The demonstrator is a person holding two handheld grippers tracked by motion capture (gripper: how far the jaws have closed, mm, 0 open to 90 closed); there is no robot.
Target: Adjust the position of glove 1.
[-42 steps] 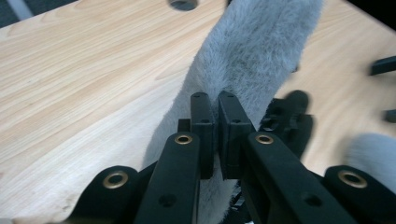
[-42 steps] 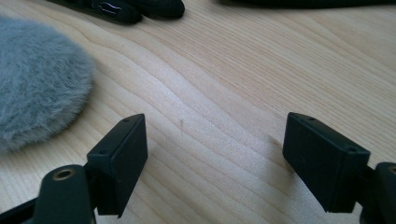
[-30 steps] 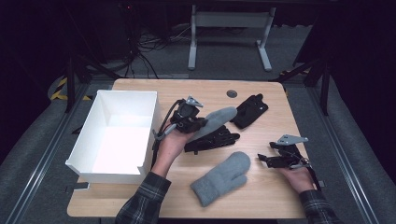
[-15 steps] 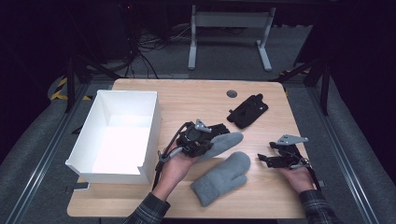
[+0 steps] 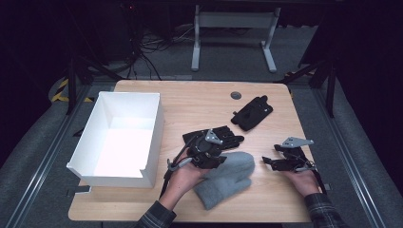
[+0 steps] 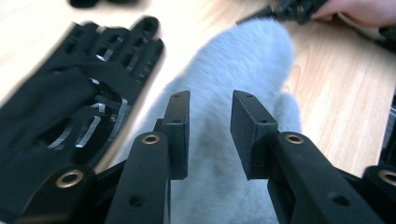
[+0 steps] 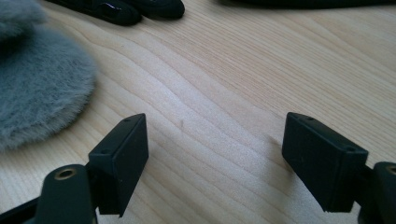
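1. Right under the left gripper [image 5: 219, 159] sits the grey fuzzy mitten [image 5: 227, 178]. In the high view it looks like one grey mitten stacked on another, though I can't really make out the edge between them.
2. Left gripper's jaws have just been opening. In the left gripper view there's a small gap between the pads [image 6: 180, 126], the fleece [image 6: 243, 74] shows through that gap below them, and they're not pressing on it. So parted, nothing pinched.
3. Just off that gripper's far side lies a black glove with cut-out slots [image 6: 79, 107], flat on the table and touching the mitten's edge. In the high view the same glove [image 5: 227, 138] pokes out from behind the gripper.
4. Right gripper [image 5: 274, 162] is parked near the mitten's tip, on the side away from the left gripper, low over bare wooden table [image 7: 224, 74]. Jaws spread wide, plain wood between them; the mitten's fuzzy edge [image 7: 37, 88] is just off to one side.
5. Farther out beyond both grippers, another black glove [image 5: 252, 113] lies by itself.
6. Well off the left gripper's outer side: a white open box [image 5: 121, 137].
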